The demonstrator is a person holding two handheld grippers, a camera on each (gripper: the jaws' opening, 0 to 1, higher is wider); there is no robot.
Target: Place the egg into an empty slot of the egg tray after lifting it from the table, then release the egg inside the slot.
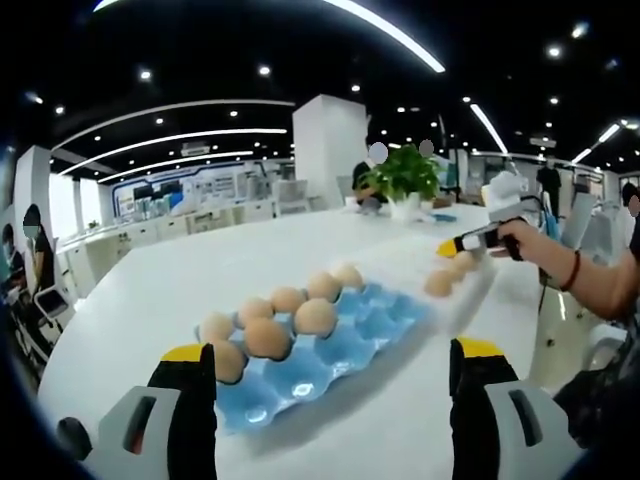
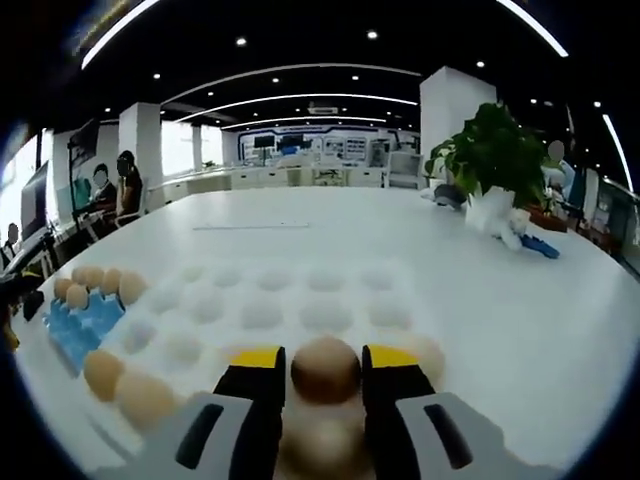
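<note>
Right gripper view: right hand-held gripper [image 2: 325,372] clamps an egg [image 2: 325,368] low centre above the white tray [image 2: 270,300]; blue tray [image 2: 85,322] lies far left. Left hand-held gripper [image 1: 333,372] gapes wide.

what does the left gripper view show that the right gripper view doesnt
Left gripper view alone: the person's hand working the right gripper at the white tray, and the left gripper open above the table.

Right gripper view alone: the egg clamped between the right gripper's jaws, and the white tray's empty slots up close.

Both: the blue tray with eggs, the white tray, the potted plant, the table.
</note>
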